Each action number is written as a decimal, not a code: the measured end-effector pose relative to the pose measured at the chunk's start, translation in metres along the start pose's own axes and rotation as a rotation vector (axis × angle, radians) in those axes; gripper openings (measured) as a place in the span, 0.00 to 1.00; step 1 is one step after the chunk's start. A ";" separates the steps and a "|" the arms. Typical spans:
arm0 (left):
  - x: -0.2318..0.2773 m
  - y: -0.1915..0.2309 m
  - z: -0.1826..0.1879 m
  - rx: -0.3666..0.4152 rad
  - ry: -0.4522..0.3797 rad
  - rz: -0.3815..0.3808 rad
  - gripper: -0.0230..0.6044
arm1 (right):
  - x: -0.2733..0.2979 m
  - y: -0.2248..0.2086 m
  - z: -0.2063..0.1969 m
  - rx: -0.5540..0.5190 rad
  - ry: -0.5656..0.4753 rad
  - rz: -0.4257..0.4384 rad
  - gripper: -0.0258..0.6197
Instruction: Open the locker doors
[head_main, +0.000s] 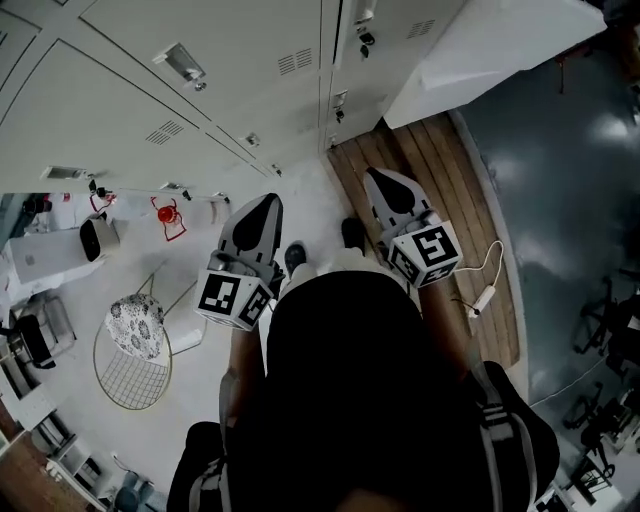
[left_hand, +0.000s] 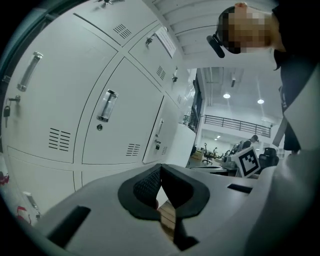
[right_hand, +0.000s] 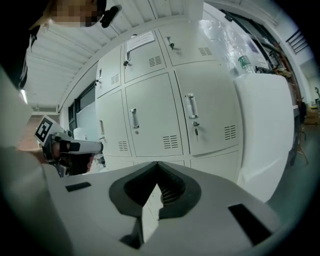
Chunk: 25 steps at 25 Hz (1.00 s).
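Jaws of the left gripper (left_hand: 160, 169) are pressed together and nothing is between them. The right gripper (right_hand: 157, 166) is the same: its jaws meet at the tips and hold nothing. In the head view the two grippers are side by side, the left gripper (head_main: 262, 205) and the right gripper (head_main: 386, 181), both pointing toward the wall of lockers and touching none of it.

The locker doors (right_hand: 155, 115) stand ahead of the right gripper, apart from it, and all that show here are shut. A vertical handle (right_hand: 190, 106) with a lock under it sits on the door ahead and slightly to the right. Ahead and to the left of the left gripper are more shut locker doors (left_hand: 120, 130), with a handle (left_hand: 106, 105) on the nearest one.

Right of the right gripper stands a white panel (right_hand: 260, 125). Under this gripper is a wooden floor strip (head_main: 430, 180), and behind it a power strip (head_main: 483, 298) lies on the wood.
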<state>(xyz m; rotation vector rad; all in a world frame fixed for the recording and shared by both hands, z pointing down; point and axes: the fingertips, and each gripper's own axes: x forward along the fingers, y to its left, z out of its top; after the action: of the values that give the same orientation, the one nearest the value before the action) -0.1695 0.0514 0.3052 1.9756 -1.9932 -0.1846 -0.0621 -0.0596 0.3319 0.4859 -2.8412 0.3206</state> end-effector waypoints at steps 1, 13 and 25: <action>0.004 -0.004 -0.002 -0.005 -0.004 0.017 0.07 | 0.003 -0.006 -0.002 -0.005 0.009 0.019 0.04; 0.049 -0.036 -0.031 -0.097 -0.024 0.166 0.07 | 0.041 -0.067 -0.040 -0.043 0.117 0.195 0.04; 0.083 -0.040 -0.055 -0.111 0.039 0.212 0.07 | 0.108 -0.116 -0.111 -0.080 0.259 0.218 0.04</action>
<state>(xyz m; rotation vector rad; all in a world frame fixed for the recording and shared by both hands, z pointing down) -0.1132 -0.0244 0.3557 1.6746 -2.1020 -0.1995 -0.0980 -0.1704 0.4866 0.1082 -2.6425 0.2838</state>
